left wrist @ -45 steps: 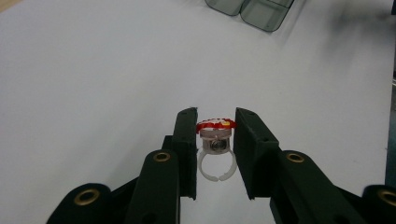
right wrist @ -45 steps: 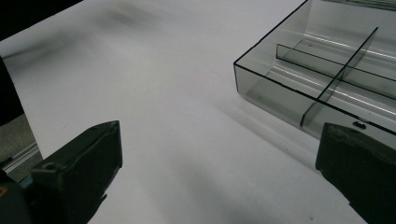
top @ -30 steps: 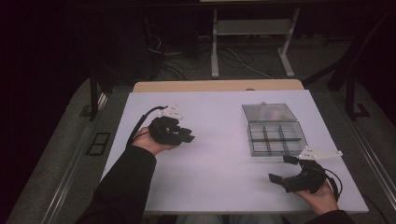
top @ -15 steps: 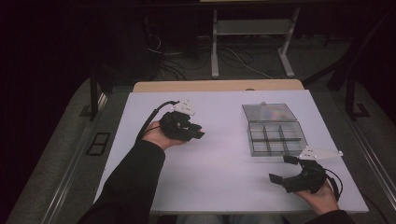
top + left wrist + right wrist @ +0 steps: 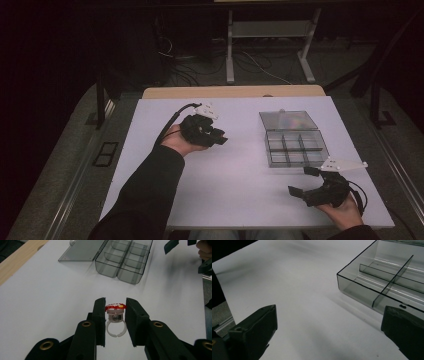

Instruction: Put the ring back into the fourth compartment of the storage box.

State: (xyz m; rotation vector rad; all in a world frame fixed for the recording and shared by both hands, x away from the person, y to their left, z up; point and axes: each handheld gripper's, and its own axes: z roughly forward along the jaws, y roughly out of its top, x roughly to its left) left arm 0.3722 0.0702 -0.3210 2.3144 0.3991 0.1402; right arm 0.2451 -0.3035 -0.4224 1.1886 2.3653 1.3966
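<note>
My left gripper (image 5: 115, 303) is shut on a toy ring (image 5: 114, 314) with a red top and a white plastic band, the red top pinched between the two jaws. In the high view the left gripper (image 5: 219, 139) sits left of the table's middle, pointing right toward a clear grey compartment box (image 5: 296, 148). The box's lid (image 5: 288, 120) lies open behind it, and its compartments look bare. My right gripper (image 5: 302, 182) stands open near the front right, just in front of the box (image 5: 384, 280). Nothing is between the jaws of the right gripper (image 5: 329, 311).
The white tabletop (image 5: 240, 175) ends in a wooden strip (image 5: 235, 92) at the far side. Beyond it are desk legs and cables on a dark floor. The box (image 5: 124, 260) lies ahead of the left gripper, with the right gripper's jaws (image 5: 175, 244) at the top right.
The left hand has carried its gripper to the right and slightly farther from the person, toward the box. The right gripper has stayed in place, open.
</note>
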